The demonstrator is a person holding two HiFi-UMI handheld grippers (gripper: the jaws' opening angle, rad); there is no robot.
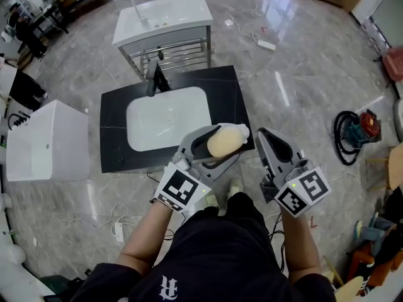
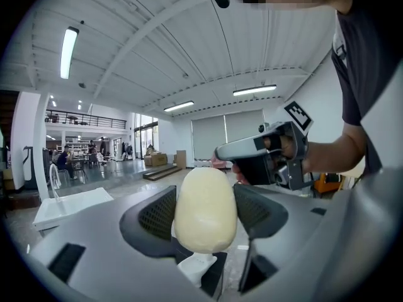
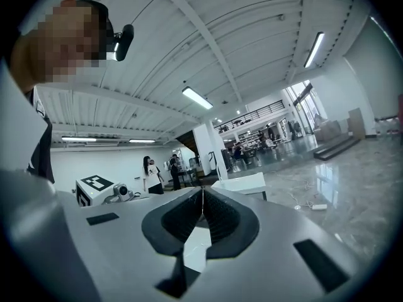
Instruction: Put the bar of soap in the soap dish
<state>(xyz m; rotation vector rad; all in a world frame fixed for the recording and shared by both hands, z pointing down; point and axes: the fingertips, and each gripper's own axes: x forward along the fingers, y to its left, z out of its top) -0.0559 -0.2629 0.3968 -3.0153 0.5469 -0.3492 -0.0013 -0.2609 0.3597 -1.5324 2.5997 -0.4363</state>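
Observation:
A cream oval bar of soap (image 1: 225, 141) (image 2: 205, 209) is clamped between the jaws of my left gripper (image 1: 221, 145) (image 2: 205, 214), held up in the air in front of the person's chest, near the front right corner of the black counter (image 1: 231, 93). My right gripper (image 1: 262, 134) (image 3: 202, 212) is just to the right of it, jaws pressed together with nothing between them. From the left gripper view the right gripper (image 2: 267, 154) shows in a hand beyond the soap. No soap dish is visible in any view.
A white basin (image 1: 167, 117) is set in the black counter with a black tap (image 1: 155, 79) behind it. A second white sink unit (image 1: 165, 16) stands farther back. A white box (image 1: 47, 140) is at left. Cables and a vacuum (image 1: 357, 131) lie on the marble floor.

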